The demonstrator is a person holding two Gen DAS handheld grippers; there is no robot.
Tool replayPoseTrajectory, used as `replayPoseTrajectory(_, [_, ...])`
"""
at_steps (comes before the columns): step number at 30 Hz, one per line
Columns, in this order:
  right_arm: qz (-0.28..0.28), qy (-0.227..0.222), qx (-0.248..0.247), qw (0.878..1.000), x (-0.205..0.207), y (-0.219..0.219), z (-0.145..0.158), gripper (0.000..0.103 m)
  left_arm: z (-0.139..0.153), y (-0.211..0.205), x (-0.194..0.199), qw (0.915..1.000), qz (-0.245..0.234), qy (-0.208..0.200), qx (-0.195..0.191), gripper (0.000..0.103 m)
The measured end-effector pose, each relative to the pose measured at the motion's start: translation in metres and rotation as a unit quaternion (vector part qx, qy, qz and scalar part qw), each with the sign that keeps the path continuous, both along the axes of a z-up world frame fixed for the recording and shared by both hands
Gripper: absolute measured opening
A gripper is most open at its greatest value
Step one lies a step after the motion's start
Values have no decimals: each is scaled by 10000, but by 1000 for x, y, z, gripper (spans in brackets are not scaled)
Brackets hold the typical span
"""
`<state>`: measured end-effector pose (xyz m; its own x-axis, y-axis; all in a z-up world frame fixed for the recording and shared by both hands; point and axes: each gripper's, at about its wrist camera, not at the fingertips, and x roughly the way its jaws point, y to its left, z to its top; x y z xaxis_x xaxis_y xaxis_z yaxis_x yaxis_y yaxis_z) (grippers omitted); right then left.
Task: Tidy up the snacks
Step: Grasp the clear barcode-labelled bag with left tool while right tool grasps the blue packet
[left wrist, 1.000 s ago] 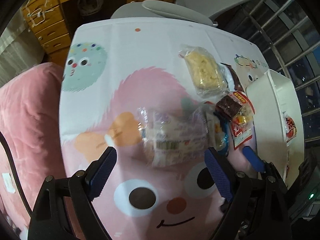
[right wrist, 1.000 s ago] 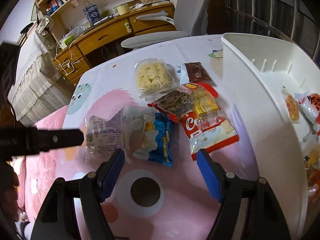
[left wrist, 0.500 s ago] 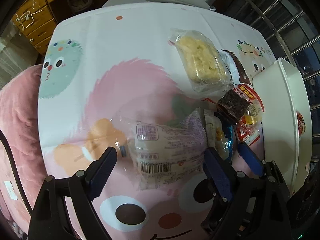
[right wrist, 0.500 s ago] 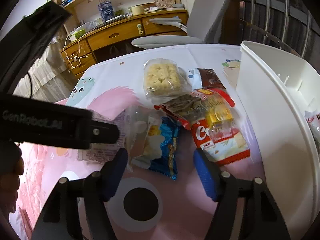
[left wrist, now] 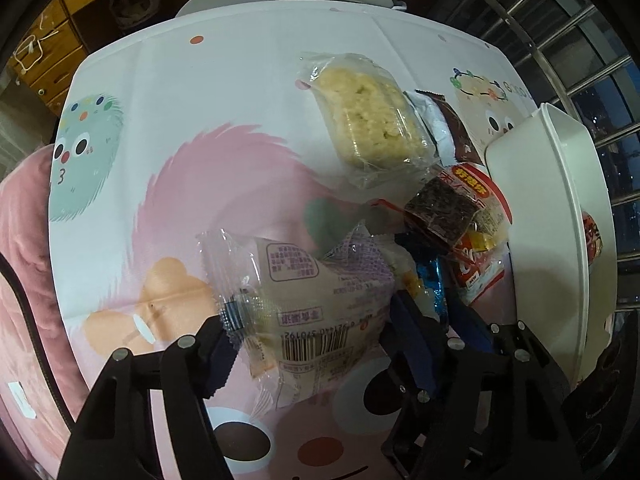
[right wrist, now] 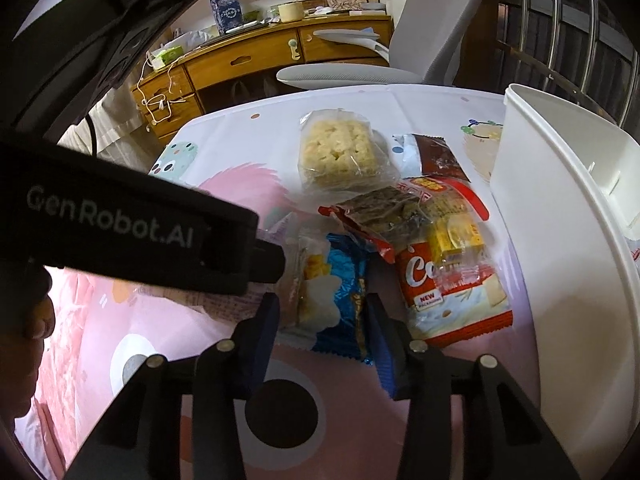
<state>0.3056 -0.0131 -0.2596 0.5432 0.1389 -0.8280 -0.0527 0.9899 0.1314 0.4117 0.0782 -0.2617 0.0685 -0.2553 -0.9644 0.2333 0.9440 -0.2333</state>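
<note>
A clear packet with a barcode (left wrist: 304, 304) lies on the cartoon tablecloth between the fingers of my left gripper (left wrist: 312, 332). The jaws are closing, and the packet's crinkled edges reach both pads. My right gripper (right wrist: 324, 324) points down over a blue snack packet (right wrist: 340, 280), which sits between its closing blue pads. The left gripper's black body (right wrist: 120, 232) crosses the right wrist view just left of the blue packet. To the right stands a white bin (right wrist: 560, 240) with snacks inside.
A square rice-crisp packet (right wrist: 340, 152), a brown and white packet (right wrist: 432, 152), a dark seaweed packet (left wrist: 436, 212) and a red cracker packet (right wrist: 452, 280) lie beside the bin. A grey chair (right wrist: 360, 72) and a wooden desk (right wrist: 248, 60) stand behind the table.
My left gripper came down over the clear packet and its jaws narrowed. The right jaws narrowed around the blue packet. The left gripper's body moved into the right wrist view.
</note>
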Motion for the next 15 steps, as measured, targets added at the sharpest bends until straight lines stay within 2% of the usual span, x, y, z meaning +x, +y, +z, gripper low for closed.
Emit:
replayPoseTrajectory(5, [5,157,46,9999,1,-1,1,42,2,4,-2,9999,24,18,-96,60])
replayPoseTrajectory(7, [14,222,60,9997,3,-2,2,41,5,5,-5,10000,0,-66,-71,47])
replayPoseTrajectory(10, [-26,312,100,9995,4,-5,4,40,5,10,-8,9999,52,-23,-161,46])
replayPoseTrajectory(12, [-25,373,164,9992,2,-6,5,32,5,13,-12,9998,121,-33,-170,46])
replayPoseTrajectory(15, [65,401,141,9991,-3,-3,8,29,9,17,-17,9998,171,-115,-75,46])
